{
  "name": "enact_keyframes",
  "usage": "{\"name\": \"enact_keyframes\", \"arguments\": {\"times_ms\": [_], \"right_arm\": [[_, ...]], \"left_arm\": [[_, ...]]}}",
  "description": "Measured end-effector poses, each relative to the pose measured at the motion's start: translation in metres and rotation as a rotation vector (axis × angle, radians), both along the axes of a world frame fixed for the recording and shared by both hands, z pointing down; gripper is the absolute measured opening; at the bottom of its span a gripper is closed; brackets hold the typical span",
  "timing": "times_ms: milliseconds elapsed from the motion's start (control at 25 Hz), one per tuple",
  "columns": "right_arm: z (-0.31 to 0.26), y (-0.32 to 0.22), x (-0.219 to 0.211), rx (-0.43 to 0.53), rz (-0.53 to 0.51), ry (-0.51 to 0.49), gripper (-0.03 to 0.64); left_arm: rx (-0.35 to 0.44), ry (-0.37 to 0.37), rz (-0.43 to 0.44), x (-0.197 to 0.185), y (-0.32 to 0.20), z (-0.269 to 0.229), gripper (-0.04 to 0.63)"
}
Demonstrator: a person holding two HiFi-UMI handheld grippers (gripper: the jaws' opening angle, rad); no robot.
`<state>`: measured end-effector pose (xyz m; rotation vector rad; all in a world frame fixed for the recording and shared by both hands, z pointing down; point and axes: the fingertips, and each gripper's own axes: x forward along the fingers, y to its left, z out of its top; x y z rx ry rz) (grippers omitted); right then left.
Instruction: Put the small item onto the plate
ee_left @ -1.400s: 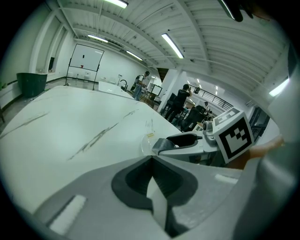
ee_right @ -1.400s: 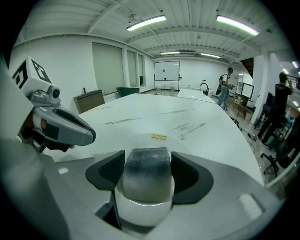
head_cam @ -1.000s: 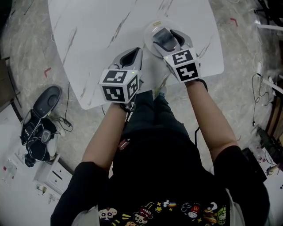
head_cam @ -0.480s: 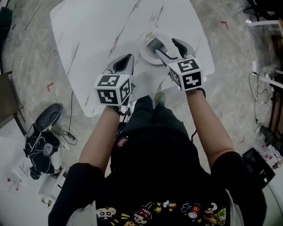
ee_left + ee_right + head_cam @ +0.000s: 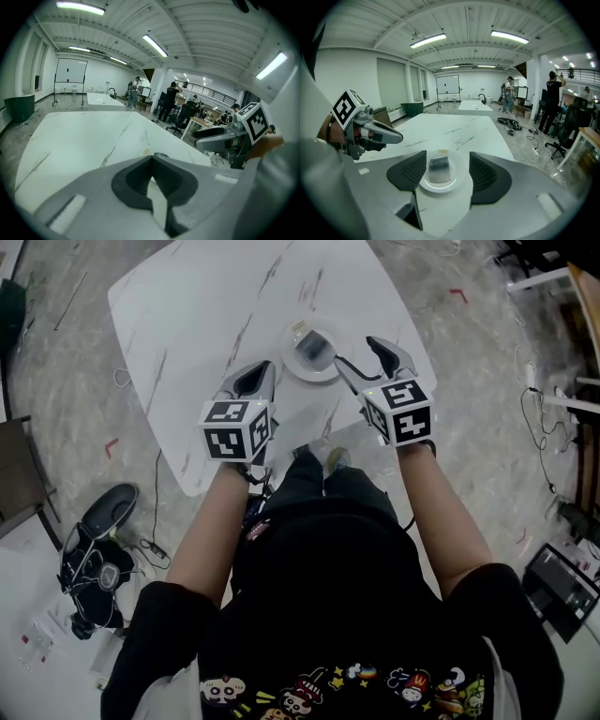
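A small grey block (image 5: 314,348) lies on a white plate (image 5: 292,367) near the table's near edge. My right gripper (image 5: 372,359) is open, just right of the plate and apart from it. In the right gripper view the block (image 5: 439,168) rests in the middle of the plate (image 5: 459,183), seen between the two spread dark pads (image 5: 410,171). My left gripper (image 5: 251,382) is shut and empty, hovering left of the plate. In its own view the left gripper (image 5: 152,180) shows pads nearly touching, with only white table behind them.
The white marbled table (image 5: 206,306) has rounded corners; its near edge runs just under both grippers. A small yellow tag (image 5: 298,326) lies beyond the plate. On the floor at left lie a black device and cables (image 5: 94,540). People and office chairs stand far behind.
The right gripper held the grey block over the plate, then opened and drew back to the right. The block stays on the plate. The left gripper hardly moved.
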<state>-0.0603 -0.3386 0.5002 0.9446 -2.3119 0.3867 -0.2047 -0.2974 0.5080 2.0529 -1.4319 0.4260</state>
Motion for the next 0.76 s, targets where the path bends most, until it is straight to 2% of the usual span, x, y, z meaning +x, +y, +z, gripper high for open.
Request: {"name": "enact_keyframes", "arguments": {"times_ms": [280, 520, 760], "right_arm": [[-0.042, 0.011, 0.019, 0.045, 0.039, -0.069, 0.314], [-0.068, 0.027, 0.028, 0.061, 0.04, -0.104, 0.314], [-0.079, 0.028, 0.037, 0.085, 0.07, -0.122, 0.314]], "left_arm": [[0.033, -0.021, 0.002, 0.001, 0.011, -0.022, 0.0], [0.041, -0.031, -0.026, -0.01, 0.021, -0.031, 0.0], [0.083, -0.041, -0.033, -0.025, 0.01, -0.037, 0.0]]}}
